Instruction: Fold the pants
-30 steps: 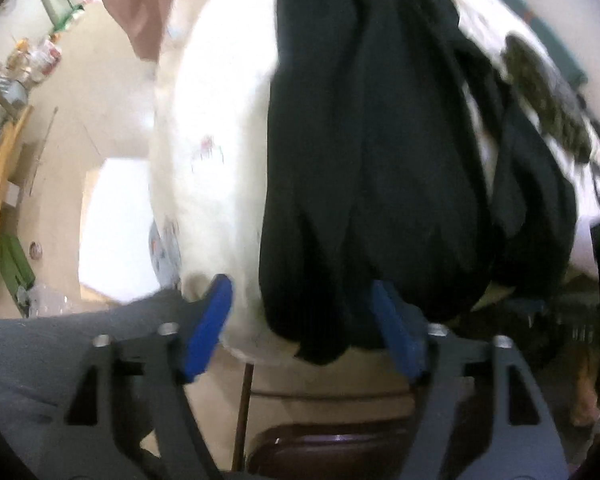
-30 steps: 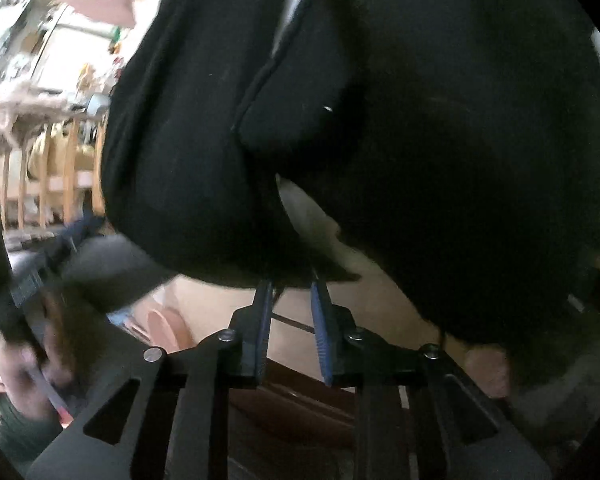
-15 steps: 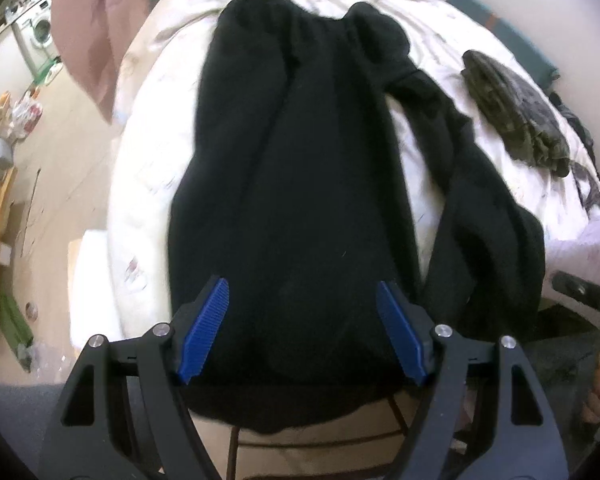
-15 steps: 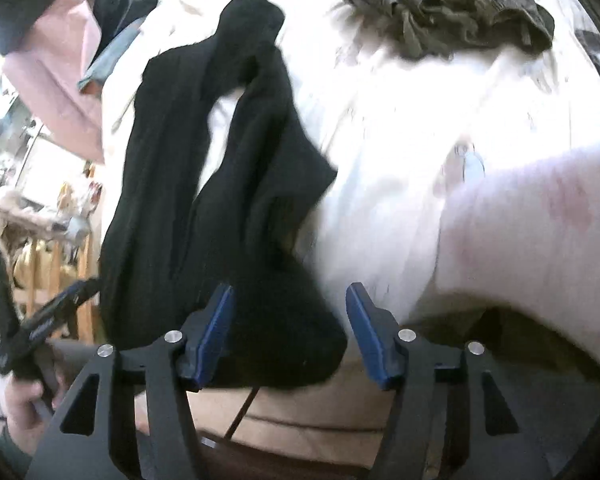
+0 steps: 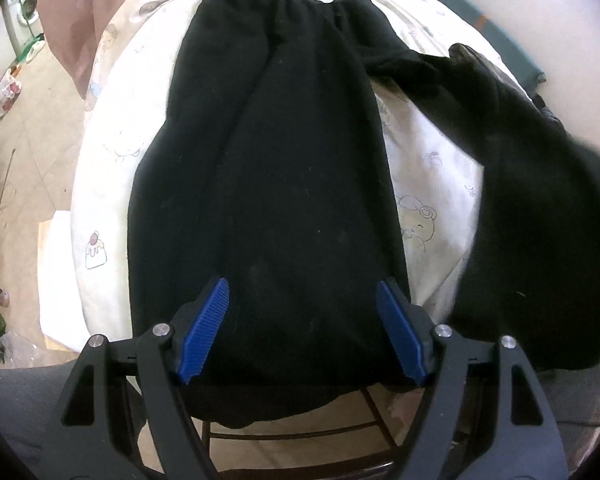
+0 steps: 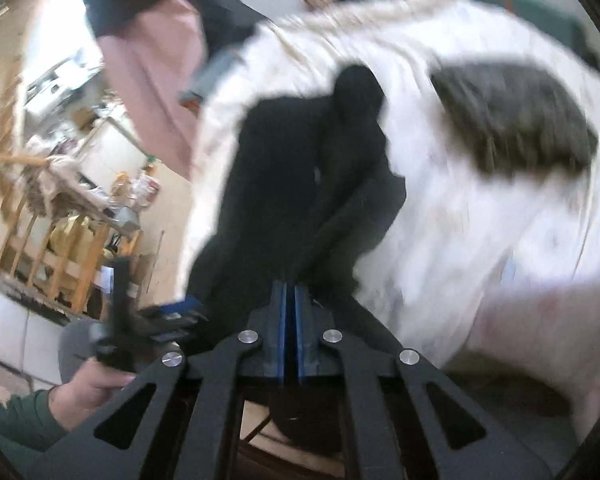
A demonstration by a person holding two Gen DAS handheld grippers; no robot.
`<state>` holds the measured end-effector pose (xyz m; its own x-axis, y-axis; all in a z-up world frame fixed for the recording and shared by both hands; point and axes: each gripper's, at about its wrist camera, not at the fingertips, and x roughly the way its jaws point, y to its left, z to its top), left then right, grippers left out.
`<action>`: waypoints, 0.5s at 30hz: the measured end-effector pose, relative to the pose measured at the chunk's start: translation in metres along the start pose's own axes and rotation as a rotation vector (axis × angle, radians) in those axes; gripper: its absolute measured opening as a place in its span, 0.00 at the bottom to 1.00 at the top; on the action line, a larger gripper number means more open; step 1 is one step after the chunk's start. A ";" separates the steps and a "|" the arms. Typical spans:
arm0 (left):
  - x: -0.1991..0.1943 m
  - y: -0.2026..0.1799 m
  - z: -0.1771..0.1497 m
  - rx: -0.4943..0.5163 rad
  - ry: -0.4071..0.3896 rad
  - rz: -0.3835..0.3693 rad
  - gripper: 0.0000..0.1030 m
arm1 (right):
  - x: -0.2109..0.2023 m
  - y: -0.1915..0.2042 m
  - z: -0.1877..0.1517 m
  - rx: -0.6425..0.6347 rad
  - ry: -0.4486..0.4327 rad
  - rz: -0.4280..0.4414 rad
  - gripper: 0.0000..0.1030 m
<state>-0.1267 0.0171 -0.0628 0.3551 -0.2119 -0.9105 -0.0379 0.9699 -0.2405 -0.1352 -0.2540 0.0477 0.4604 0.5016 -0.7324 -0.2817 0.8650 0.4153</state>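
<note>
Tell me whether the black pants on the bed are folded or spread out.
Spread out, not folded. The black fleece pants lie lengthwise on the white printed bedding, elastic waistband farthest away, legs splayed apart, one leg angling off right.

a home: bed (image 5: 112,128), washing machine (image 5: 24,12), cluttered floor (image 5: 28,128).

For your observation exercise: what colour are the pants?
Black pants; clearest in the left wrist view.
</note>
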 end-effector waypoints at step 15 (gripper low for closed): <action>0.006 0.018 -0.007 -0.056 0.049 -0.006 0.71 | 0.074 -0.048 -0.040 0.101 0.228 -0.179 0.17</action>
<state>-0.1317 0.0326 -0.0749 0.3093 -0.2246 -0.9241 -0.0888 0.9606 -0.2632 -0.1212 -0.2592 -0.0474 0.2909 0.3342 -0.8965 -0.1231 0.9423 0.3113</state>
